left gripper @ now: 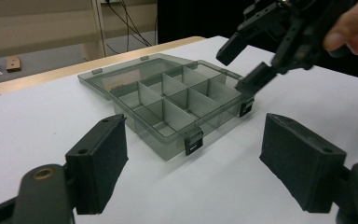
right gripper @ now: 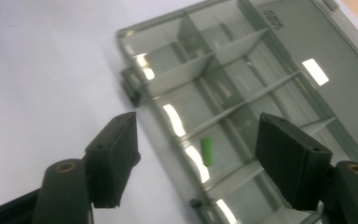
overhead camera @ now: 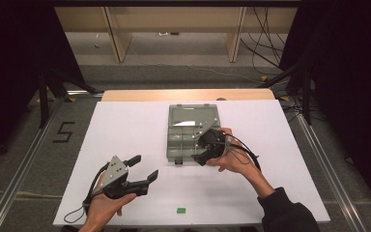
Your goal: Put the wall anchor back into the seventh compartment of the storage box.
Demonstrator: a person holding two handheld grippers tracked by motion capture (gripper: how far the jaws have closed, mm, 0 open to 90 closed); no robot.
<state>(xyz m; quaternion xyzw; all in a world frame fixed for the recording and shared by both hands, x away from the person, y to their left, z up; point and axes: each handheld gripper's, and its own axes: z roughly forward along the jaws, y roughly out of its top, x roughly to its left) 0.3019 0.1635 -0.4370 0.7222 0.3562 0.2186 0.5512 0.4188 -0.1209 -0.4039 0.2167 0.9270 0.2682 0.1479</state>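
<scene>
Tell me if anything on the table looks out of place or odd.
One small green piece lies alone on the white table near its front edge, apart from the open compartment box. Another green piece already sits in a compartment below the open right gripper. Nothing looks spilled or damaged.

A white surface [overhead camera: 125,130] carries the work area. A small green tag [overhead camera: 181,210] lies on it at 6 o'clock, near the front edge. Beyond the surface's far edge, at 12 o'clock, a wooden bench [overhead camera: 174,19] stands on the floor. Black cables [overhead camera: 263,46] trail at 1 o'clock. A "5" mark [overhead camera: 64,131] is on the floor at 9 o'clock.
</scene>
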